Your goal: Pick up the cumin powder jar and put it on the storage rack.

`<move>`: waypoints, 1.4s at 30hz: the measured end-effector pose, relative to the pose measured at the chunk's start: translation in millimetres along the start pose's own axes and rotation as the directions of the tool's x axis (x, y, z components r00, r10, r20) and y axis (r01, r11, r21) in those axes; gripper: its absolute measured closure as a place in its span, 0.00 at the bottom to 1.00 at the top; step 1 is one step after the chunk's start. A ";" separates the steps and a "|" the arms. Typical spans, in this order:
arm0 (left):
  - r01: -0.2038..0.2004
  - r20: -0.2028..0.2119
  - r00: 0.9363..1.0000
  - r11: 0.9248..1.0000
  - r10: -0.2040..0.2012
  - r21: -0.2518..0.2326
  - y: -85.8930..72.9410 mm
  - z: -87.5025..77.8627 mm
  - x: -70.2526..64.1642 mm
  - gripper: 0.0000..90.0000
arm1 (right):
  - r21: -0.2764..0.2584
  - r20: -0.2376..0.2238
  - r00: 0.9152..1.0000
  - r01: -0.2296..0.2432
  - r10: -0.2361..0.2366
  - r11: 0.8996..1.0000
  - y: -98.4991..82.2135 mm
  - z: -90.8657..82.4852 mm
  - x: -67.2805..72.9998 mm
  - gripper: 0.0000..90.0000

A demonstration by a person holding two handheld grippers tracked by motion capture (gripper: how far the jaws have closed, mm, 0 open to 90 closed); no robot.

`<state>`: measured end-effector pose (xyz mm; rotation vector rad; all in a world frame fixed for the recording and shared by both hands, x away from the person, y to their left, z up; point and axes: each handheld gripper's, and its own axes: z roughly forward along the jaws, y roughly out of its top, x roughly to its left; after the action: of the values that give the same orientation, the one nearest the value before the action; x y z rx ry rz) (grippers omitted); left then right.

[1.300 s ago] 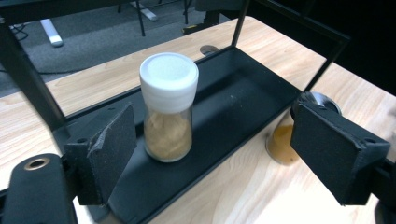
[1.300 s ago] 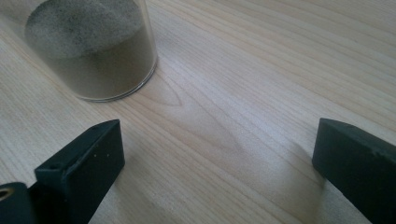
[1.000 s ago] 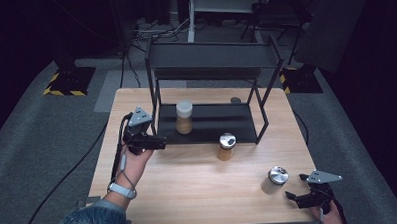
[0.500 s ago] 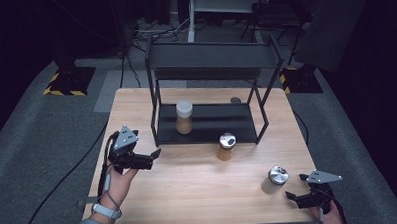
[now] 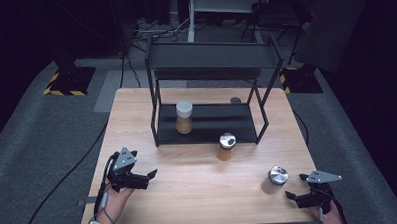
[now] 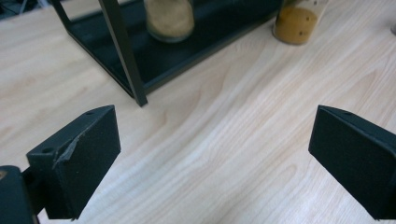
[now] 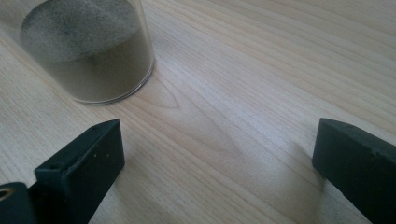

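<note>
- The white-lid jar stands upright on the lower shelf of the black rack, at the shelf's left end; in the left gripper view its base shows behind the rack's front post.
- A second jar, with a metal lid and yellow filling, stands on the tabletop just in front of the rack's front edge, right of centre.
- A third jar, with a silver lid and dark powder, stands near the tabletop's front right corner.
- The left hand-held gripper has come away from the rack's left side and sunk to the front left of the tabletop, well apart from the shelved jar. Its jaws have just been opening and stand spread, with bare wood between them.
- My reading: the shelved jar is delivered and let go, and that hand is free for another.
- The right hand-held gripper has kept its place at the front right edge, jaws spread and empty, just beside the dark-powder jar, which sits off to the left of its jaws in the right gripper view.
- Two jars are not yet shelved; the dark-powder one looks likeliest next, being nearest a ready gripper.
</note>
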<state>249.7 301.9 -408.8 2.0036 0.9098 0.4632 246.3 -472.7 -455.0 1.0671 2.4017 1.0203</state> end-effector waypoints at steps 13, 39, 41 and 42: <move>0.043 0.001 0.999 0.996 -0.043 0.084 -18.1 18.1 6.9 0.04 | 0.000 0.000 1.000 0.000 0.000 1.000 -0.1 -0.1 0.2 0.02; 0.039 -0.040 0.999 0.975 -0.031 0.217 -27.0 41.7 4.6 0.00 | 0.003 -0.020 1.000 0.018 -0.018 1.000 0.9 0.2 -4.5 0.02; 0.035 -0.036 0.999 0.976 -0.027 0.216 -27.9 40.8 4.7 0.00 | 0.009 -0.027 0.999 0.024 -0.023 1.000 2.7 0.0 -6.3 0.02; 0.036 -0.037 0.999 0.975 -0.028 0.218 -27.7 40.6 4.5 0.00 | 0.015 -0.034 0.999 0.011 -0.010 1.000 4.8 -0.5 -8.2 0.03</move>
<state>265.9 292.6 -454.6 2.1812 1.0506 0.3932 254.0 -476.8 -451.2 1.0492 2.4434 1.0260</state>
